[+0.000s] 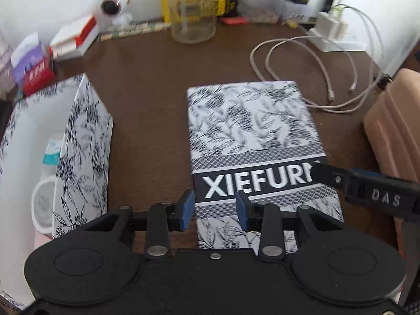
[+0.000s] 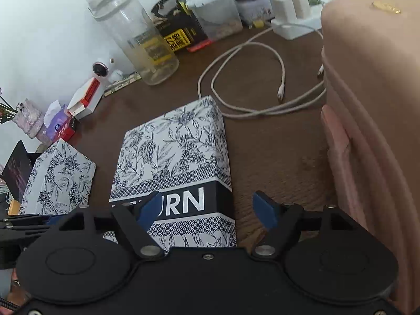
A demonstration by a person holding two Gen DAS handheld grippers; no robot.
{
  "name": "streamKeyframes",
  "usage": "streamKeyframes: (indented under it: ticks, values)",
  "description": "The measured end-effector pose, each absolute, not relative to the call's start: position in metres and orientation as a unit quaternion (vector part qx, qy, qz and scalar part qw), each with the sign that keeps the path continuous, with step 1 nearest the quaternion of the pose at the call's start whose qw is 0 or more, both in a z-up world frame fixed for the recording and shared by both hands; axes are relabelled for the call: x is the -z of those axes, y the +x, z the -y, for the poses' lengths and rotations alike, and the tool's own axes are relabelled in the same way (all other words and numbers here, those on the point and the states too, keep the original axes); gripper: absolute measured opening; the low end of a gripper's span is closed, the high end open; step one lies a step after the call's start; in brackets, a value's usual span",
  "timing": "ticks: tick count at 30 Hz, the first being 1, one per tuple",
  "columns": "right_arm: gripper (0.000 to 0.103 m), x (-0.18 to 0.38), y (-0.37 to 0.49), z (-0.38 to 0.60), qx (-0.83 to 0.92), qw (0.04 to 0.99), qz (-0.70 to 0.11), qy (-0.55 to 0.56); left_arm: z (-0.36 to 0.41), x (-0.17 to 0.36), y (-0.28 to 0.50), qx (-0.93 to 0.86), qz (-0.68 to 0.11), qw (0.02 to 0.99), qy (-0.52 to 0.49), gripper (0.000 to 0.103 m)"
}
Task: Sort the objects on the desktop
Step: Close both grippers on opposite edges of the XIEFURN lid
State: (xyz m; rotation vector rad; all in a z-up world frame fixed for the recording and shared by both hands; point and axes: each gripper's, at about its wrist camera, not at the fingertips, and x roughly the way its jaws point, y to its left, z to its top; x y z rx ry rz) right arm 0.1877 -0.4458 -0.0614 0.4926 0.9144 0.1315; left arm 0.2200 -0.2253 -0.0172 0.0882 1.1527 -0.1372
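A floral blue-and-white box lid marked XIEFURN (image 1: 252, 136) lies flat on the brown desk, also in the right wrist view (image 2: 178, 162). My left gripper (image 1: 215, 210) is open, its fingers astride the lid's near left edge. My right gripper (image 2: 210, 210) is open wide, straddling the lid's right near corner; it shows at the right of the left wrist view (image 1: 367, 186). The matching open box base (image 1: 78, 157) stands to the left, holding a white roll and a small packet; it also shows in the right wrist view (image 2: 60, 178).
A glass jar (image 2: 134, 31), yellow-black packages (image 2: 178, 31), a small white camera (image 2: 101, 69), white cables (image 2: 249, 84) and chargers (image 2: 291, 13) lie toward the back wall. A pink padded bag (image 2: 372, 120) stands at the right. Tissue packs (image 1: 31, 65) sit at the left.
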Motion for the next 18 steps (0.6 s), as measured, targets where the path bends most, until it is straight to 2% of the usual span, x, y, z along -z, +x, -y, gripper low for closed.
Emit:
streamKeyframes:
  ticks: [5,18]
  values:
    - [0.079,0.067,0.203,0.443,-0.067,0.839,-0.473,0.263,0.205,0.031,0.236,0.055,-0.58,0.812,0.015,0.035]
    - [0.077,0.081,0.226,0.438,-0.103,0.808,-0.523,0.251,0.183,0.04,0.252,0.102,-0.579,0.804,-0.084,0.031]
